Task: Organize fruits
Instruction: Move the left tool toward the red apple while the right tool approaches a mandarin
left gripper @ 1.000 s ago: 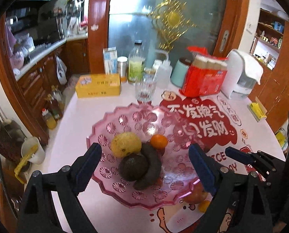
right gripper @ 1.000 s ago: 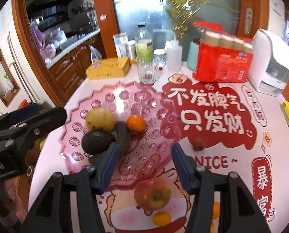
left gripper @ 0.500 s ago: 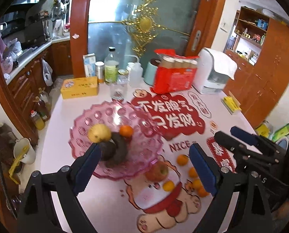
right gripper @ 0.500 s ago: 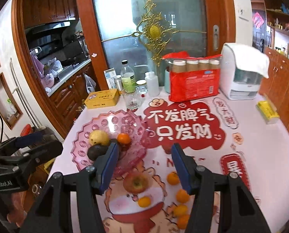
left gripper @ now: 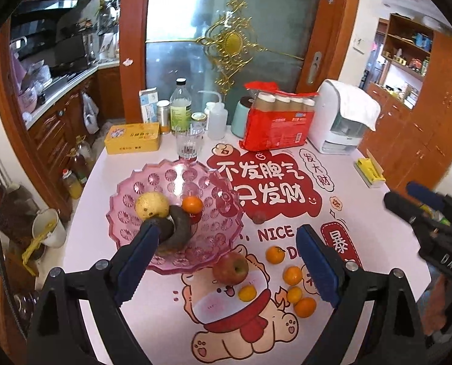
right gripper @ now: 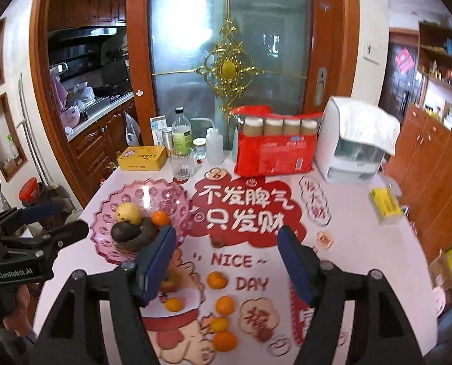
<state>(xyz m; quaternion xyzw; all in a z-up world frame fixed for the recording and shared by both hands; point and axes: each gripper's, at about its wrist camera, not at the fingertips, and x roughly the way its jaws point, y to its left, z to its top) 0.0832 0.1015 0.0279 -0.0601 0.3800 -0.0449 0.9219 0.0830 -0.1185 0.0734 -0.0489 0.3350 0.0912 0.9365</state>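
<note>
Two sets of jaws, both spread and empty — my left gripper (left gripper: 226, 261) and right gripper (right gripper: 227, 261) have pulled up and back from the pink bowl (left gripper: 128, 188), so the whole table shows. The bowl at ten o'clock holds a pear (left gripper: 151, 204), avocado (right gripper: 122, 231) and one orange (left gripper: 192, 205). Loose fruit remains: the apple (left gripper: 230, 268) at six, mandarins (left gripper: 293, 275) toward four — likely the apple next.

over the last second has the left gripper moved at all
Yes. The left gripper has pulled up and back from the pink fruit bowl: the bowl has shrunk in its view and the apple has appeared.
</note>
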